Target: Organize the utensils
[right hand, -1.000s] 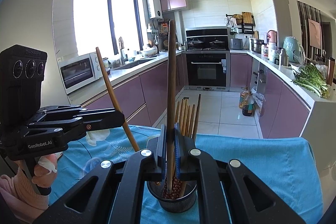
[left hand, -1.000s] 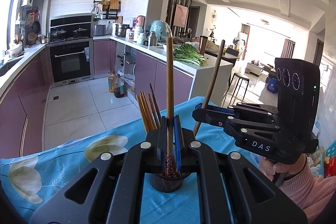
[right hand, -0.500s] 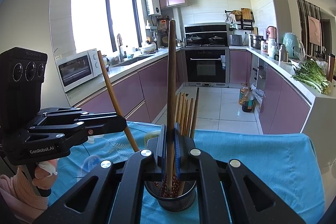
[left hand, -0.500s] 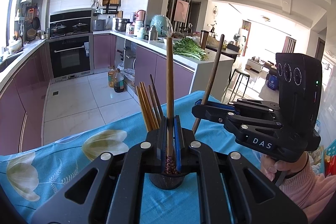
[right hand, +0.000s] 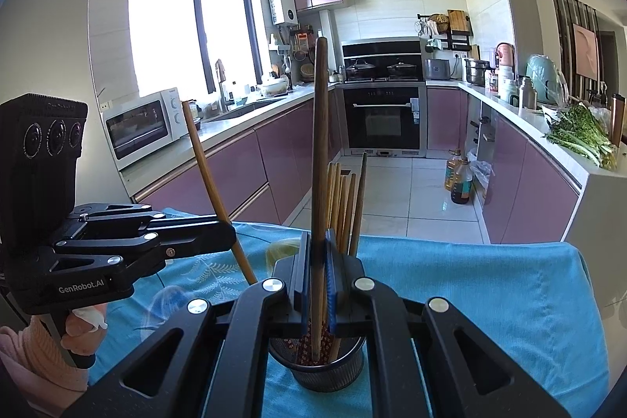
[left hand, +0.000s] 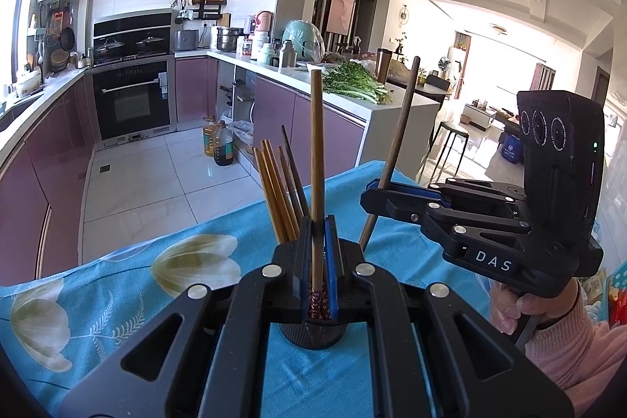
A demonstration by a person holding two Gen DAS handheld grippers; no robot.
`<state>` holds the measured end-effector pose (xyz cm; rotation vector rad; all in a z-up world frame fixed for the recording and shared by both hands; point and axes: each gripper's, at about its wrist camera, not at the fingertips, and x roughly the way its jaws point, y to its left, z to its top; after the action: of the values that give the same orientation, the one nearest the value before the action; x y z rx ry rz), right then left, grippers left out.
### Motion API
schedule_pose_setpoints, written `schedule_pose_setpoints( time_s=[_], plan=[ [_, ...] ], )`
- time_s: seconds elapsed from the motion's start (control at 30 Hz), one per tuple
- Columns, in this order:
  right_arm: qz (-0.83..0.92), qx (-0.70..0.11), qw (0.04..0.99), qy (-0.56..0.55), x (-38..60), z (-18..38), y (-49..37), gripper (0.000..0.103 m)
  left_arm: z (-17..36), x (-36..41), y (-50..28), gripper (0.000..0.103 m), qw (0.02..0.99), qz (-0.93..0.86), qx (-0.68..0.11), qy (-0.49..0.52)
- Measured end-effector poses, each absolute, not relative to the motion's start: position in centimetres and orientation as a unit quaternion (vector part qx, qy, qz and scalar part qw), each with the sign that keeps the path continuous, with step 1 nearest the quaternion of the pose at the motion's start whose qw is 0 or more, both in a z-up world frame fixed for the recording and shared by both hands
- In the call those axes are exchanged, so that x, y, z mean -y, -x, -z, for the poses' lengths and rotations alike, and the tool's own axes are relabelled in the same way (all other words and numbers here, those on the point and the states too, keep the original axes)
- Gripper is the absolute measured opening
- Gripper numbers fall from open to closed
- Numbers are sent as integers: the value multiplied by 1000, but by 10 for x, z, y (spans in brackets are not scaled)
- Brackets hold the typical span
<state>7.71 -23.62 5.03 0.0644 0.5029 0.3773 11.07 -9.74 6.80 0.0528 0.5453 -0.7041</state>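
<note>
A black mesh utensil cup (right hand: 317, 367) stands on the blue floral tablecloth (right hand: 470, 292), with several wooden chopsticks (right hand: 341, 206) upright in it. My left gripper (left hand: 318, 253) is shut on a light brown chopstick (left hand: 316, 151), held upright, lower end at the cup (left hand: 313, 333). My right gripper (right hand: 318, 261) is shut on a darker brown chopstick (right hand: 319, 143), upright, its tip inside the cup. Each gripper shows in the other's view: the right one (left hand: 370, 196) on the right, the left one (right hand: 231, 241) on the left.
The table edge lies just beyond the cup, with tiled floor (left hand: 149, 179) and purple kitchen cabinets (right hand: 250, 175) behind. A counter with green vegetables (left hand: 352, 83) stands to the right. A hand in a pink sleeve (left hand: 548, 320) holds the right gripper.
Both grippers have lowered slightly with their chopsticks toward the cup. Both stay shut.
</note>
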Motion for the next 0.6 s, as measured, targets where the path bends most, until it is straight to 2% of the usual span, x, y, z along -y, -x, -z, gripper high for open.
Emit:
schedule_pose_setpoints(
  time_s=[0.6],
  plan=[
    [-186,-256,948,-34,239,-44,-82,6,-56,103,-118,7,898,339,-278,-29]
  ],
)
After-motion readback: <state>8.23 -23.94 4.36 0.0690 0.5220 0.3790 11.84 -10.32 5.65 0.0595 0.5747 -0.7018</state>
